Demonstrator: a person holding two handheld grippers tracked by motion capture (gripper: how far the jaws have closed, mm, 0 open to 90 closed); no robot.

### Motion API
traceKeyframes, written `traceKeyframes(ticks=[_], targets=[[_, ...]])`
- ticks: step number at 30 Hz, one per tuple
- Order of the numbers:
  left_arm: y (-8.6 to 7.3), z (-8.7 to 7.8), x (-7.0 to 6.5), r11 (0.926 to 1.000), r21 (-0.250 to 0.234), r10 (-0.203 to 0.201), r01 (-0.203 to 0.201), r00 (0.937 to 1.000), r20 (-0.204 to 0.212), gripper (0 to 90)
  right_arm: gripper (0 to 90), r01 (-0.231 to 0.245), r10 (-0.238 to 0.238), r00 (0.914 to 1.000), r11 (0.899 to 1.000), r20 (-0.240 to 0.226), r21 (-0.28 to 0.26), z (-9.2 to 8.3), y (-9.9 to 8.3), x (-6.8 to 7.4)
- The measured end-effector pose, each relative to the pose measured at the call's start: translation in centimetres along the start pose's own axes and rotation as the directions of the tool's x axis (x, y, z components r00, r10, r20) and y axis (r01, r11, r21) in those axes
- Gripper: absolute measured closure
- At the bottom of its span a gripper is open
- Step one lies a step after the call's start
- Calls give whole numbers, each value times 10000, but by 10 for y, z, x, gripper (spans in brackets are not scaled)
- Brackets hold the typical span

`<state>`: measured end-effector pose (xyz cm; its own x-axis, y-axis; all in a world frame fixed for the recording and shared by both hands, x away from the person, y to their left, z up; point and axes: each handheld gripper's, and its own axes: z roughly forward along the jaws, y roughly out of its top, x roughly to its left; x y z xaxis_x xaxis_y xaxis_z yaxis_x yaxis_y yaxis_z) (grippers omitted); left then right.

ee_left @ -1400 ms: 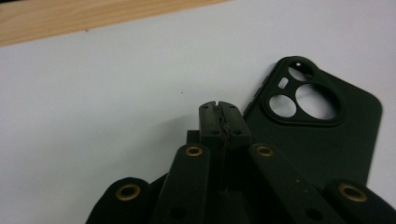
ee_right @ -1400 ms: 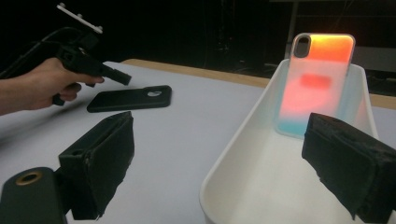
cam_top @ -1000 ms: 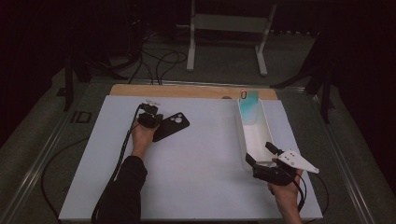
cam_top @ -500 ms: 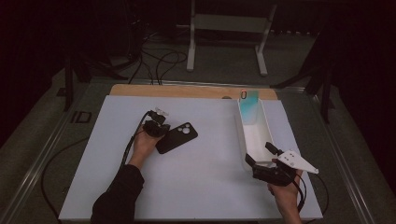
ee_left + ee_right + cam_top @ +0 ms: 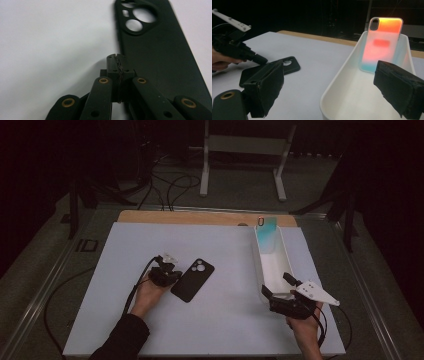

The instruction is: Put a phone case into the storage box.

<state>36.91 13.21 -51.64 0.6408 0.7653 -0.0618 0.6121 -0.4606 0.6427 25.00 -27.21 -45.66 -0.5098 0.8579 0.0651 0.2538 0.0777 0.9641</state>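
Pressing my left gripper (image 5: 172, 276) jaws tight together, pads meeting with nothing between them, tips sitting at the long edge of the black phone case (image 5: 193, 279). That case is lying flat on the white table sheet (image 5: 225, 265), camera cutout end pointing away from me and tilted toward the right, roughly mid-table, left of the tray. In the left gripper view the closed tips (image 5: 116, 65) are just beside the case (image 5: 160, 57), right at its side wall, and I cannot tell whether they are actually touching it or only next to it. My left hand (image 5: 150, 292) is wrapping the gripper body, cable trailing back toward my sleeve. My right gripper (image 5: 278, 289) is holding its jaws spread wide, gripping nothing, tips sitting at the near end of the white tray (image 5: 257, 262), near the right side of the sheet. In the right gripper view the two pads are standing well apart on either side of the tray's near rim (image 5: 337, 82). A gradient phone case (image 5: 382, 45), orange at top fading to teal at the bottom, is leaning upright against the tray's far wall; in the high view it (image 5: 267, 234) reads teal. Left gripper (image 5: 260, 60) and black case (image 5: 287, 67) are also showing in the right gripper view, well apart from the tray.
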Motion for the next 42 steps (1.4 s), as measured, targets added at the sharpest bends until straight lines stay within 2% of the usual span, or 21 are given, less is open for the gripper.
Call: traceKeyframes(ticks=[4, 6, 7, 10, 12, 13, 14, 15, 16, 17, 21, 22, 24, 25, 27, 29, 30, 32, 35, 37, 42], targets=[[0, -1, -2, 10000, 37, 14, -14, 10000, -78, 898, 92, 22, -22, 10000, 10000, -30, 13, 1, 0, 1], [1, -6, -2, 9999, -150, -55, 50, 9993, -376, 877, 92, 41, -40, 10000, 10000, -82, 36, 1, 1, 2], [1, -6, -2, 9999, -150, -55, 50, 9993, -376, 867, 92, 41, -40, 10000, 10000, -82, 36, 1, 1, 2], [3, -20, -4, 9960, -888, -151, 105, 9985, -520, 828, 92, -57, 58, 9999, 10000, -114, 67, 1, 1, 0], [3, -37, -6, 9902, -1396, -163, 45, 9964, -832, 744, 92, -233, 236, 9996, 9996, -173, 178, 1, 1, -2], [3, -37, -6, 9902, -1396, -163, 45, 9964, -832, 697, 92, -233, 236, 9996, 9996, -173, 178, 1, 1, -2], [2, -45, -9, 9849, -1729, -141, -31, 9951, -983, 697, 92, -285, 288, 9993, 9995, -221, 142, 1, 1, -3], [-1, -57, -12, 9769, -2129, -29, -208, 9939, -1104, 642, 92, -290, 293, 9992, 9995, -282, 113, 1, 2, -4], [-1, -57, -12, 9769, -2129, -29, -208, 9939, -1104, 600, 92, -290, 293, 9992, 9995, -282, 113, 1, 2, -4], [-5, -68, -15, 9684, -2471, 13, -343, 9912, -1326, 600, 92, -264, 267, 9992, 9996, -301, 90, 1, 2, -4], [-20, -93, -16, 9455, -3251, -180, -163, 9946, -1022, 505, 92, -212, 217, 9994, 9996, -274, 183, 2, 2, -4], [-24, -98, -16, 9408, -3388, -265, -108, 9941, -1054, 470, 92, -223, 228, 9993, 9996, -284, 172, 3, 2, -4], [-32, -106, -15, 9397, -3419, -494, 26, 9905, -1283, 390, 92, -250, 255, 9992, 9996, -321, 162, 3, 2, -4], [-36, -110, -14, 9375, -3479, -615, 76, 9876, -1441, 319, 92, -259, 265, 9991, 9995, -323, 185, 3, 2, -3], [-47, -117, -13, 9295, -3687, -804, 137, 9828, -1661, 228, 91, -242, 249, 9990, 9995, -371, 194, 2, 2, -3], [-55, -121, -11, 9223, -3849, -1034, 349, 9819, -1586, 155, 91, -185, 190, 9989, 9997, -428, 140, 2, 3, -2], [-61, -124, -9, 9156, -3994, -1133, 470, 9831, -1440, 148, 90, -140, 146, 9990, 9998, -431, 146, 2, 3, -2], [-66, -129, -6, 9069, -4161, -1275, 654, 9842, -1232, 106, 86, -124, 128, 9988, 9999, -471, 94, 1, 4, -2], [-73, -133, -3, 9082, -4133, -1271, 665, 9845, -1208, 66, 86, -32, 39, 9990, 9999, -436, 145, 1, 4, -3], [-76, -135, -4, 9141, -4014, -1172, 580, 9853, -1244, 5, 86, -10, 12, 9991, 10000, -418, 59, 0, 3, -5], [-83, -137, -7, 9194, -3921, -929, 308, 9858, -1402, 0, 86, 98, -101, 9989, 9999, -447, -66, -1, 3, -4]])
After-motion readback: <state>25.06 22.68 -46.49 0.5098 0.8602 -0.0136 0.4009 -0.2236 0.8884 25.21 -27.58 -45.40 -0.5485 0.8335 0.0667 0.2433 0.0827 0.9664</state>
